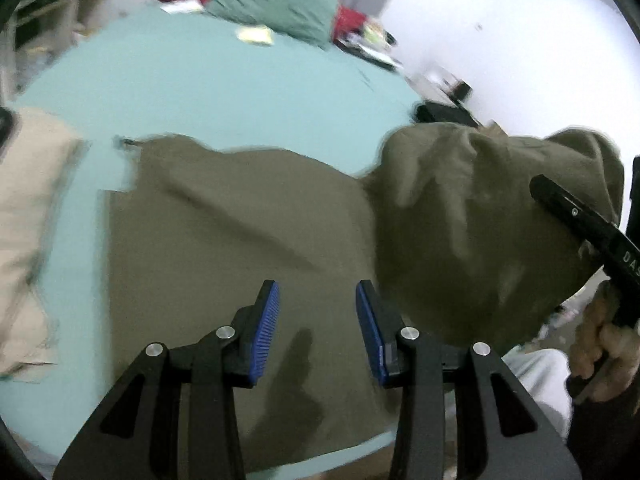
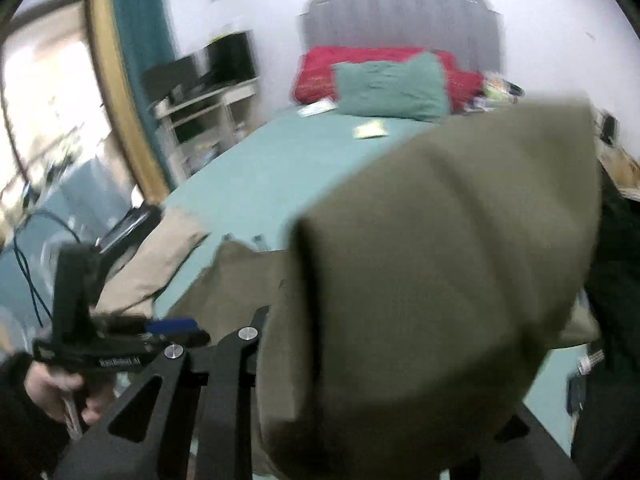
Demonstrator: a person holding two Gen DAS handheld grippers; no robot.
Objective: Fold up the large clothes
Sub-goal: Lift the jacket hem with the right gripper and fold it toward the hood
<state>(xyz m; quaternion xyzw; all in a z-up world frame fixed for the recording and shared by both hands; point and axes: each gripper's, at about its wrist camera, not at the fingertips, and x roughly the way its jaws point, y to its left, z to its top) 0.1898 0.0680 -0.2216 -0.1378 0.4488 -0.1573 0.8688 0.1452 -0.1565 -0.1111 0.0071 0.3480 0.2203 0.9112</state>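
Garment: olive-green garment, partly spread flat on the bed near its foot edge, one side lifted and bunched in the air on the right.
Left claw: spread wide, blue ribbed pads empty, hovering just above the flat part of the cloth.
Right claw: fingertips hidden under the draped fold; grip cannot be told for certain, though the raised cloth hangs from it and is probably pinched there.
Risk, slip: raised fold likely to slide out if only a thin edge is caught; heavy woven fabric pulls downward.
Risk, drag: flat portion unpinned, so carrying the fold across may shift the whole garment toward the bed edge, or off it.
Risk, skew: bunched creases in the lifted part may land as a lumpy, crooked fold.
Risk, neighbour: beige cloth lying just beside on the left may get swept or tangled.
Material: matte, thick cotton-like weave, soft deep wrinkles.
Bed surface: smooth teal sheet, low friction by the look.
Background: teal pillow on red blanket, well apart.
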